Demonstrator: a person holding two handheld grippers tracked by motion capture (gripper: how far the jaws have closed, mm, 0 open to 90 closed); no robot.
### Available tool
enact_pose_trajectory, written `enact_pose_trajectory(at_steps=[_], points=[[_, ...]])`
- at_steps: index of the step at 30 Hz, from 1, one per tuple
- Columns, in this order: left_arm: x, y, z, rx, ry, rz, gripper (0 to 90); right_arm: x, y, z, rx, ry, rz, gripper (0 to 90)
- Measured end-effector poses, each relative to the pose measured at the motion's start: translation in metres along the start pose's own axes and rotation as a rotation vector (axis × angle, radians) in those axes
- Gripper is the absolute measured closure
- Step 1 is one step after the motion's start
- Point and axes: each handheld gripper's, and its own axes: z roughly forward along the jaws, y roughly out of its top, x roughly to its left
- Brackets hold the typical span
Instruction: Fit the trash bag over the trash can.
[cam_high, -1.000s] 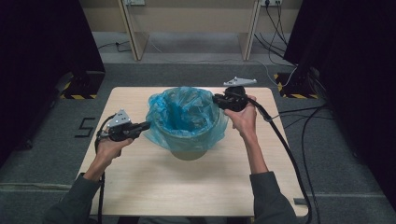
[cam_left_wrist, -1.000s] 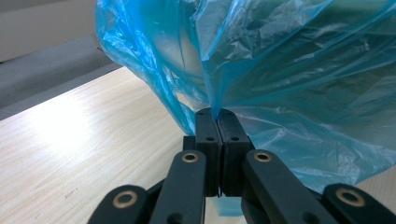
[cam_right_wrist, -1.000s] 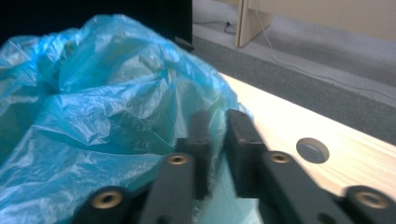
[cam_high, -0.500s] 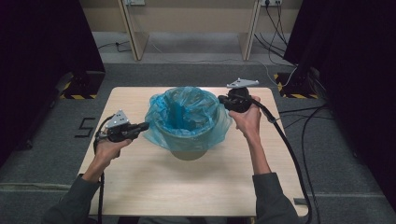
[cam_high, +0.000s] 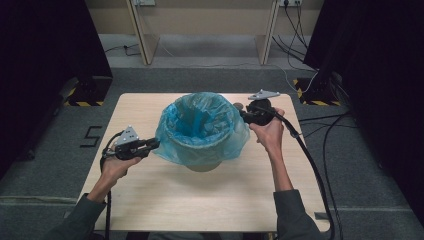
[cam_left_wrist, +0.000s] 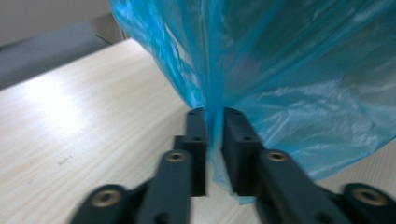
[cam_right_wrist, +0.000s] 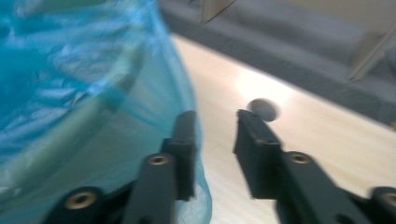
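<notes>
A blue plastic bag (cam_high: 200, 125) lines a round bin (cam_high: 202, 165) in the middle of the wooden table (cam_high: 200, 205), its edge folded down over the rim. My left gripper (cam_high: 157, 143) is at the bag's left skirt. In the left gripper view its jaws (cam_left_wrist: 215, 116) have just been opening and stand slightly apart, with a fold of the bag (cam_left_wrist: 280, 70) still between them. My right gripper (cam_high: 241, 114) is at the bag's right rim. Its jaws (cam_right_wrist: 215, 116) have just been opening too, and the bag (cam_right_wrist: 70, 93) only brushes one finger (cam_right_wrist: 184, 140).
A small grey round object (cam_right_wrist: 264, 109) lies on the table just behind the right gripper, also seen from above (cam_high: 239, 105). Cables (cam_high: 310, 165) trail off both grippers. Black stands and dark curtains flank the table, with grey carpet all around.
Both hands have stayed at the bag's two sides. The bag and the bin keep their place on the table.
</notes>
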Motion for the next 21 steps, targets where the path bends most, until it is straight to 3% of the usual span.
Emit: enact_pose_trajectory(at_steps=[1, 2, 5, 8, 15, 18, 19, 21], points=[[-0.002, 0.002, -0.004, -0.008, -0.004, -0.002, 68.6, 0.001, 0.003, -0.004, -0.019, 0.001, 0.006, 56.0], [-0.004, 0.006, -0.010, -0.020, -0.007, -0.012, 59.4, 0.004, 0.011, -0.017, -0.071, -0.004, 0.023, 48.2], [-0.007, 0.008, -0.014, -0.031, -0.008, -0.015, 50.4, 0.008, 0.018, -0.024, -0.084, 0.004, 0.020, 44.7], [-0.014, 0.011, -0.019, -0.034, 0.005, -0.001, 41.8, 0.016, 0.029, -0.028, -0.111, 0.050, 0.017, 42.8], [-0.028, 0.009, -0.026, -0.034, -0.005, 0.023, 34.8, 0.044, 0.051, -0.021, -0.084, 0.121, -0.055, 42.8], [-0.034, -0.001, -0.026, -0.018, -0.013, 0.025, 33.3, 0.055, 0.059, -0.015, -0.063, 0.146, -0.083, 42.7], [-0.035, -0.007, -0.025, -0.006, -0.026, 0.018, 32.6, 0.065, 0.064, -0.009, -0.049, 0.171, -0.108, 42.5], [-0.035, -0.016, -0.024, 0.009, -0.030, 0.001, 31.2, 0.070, 0.067, -0.006, -0.039, 0.185, -0.117, 42.5]])
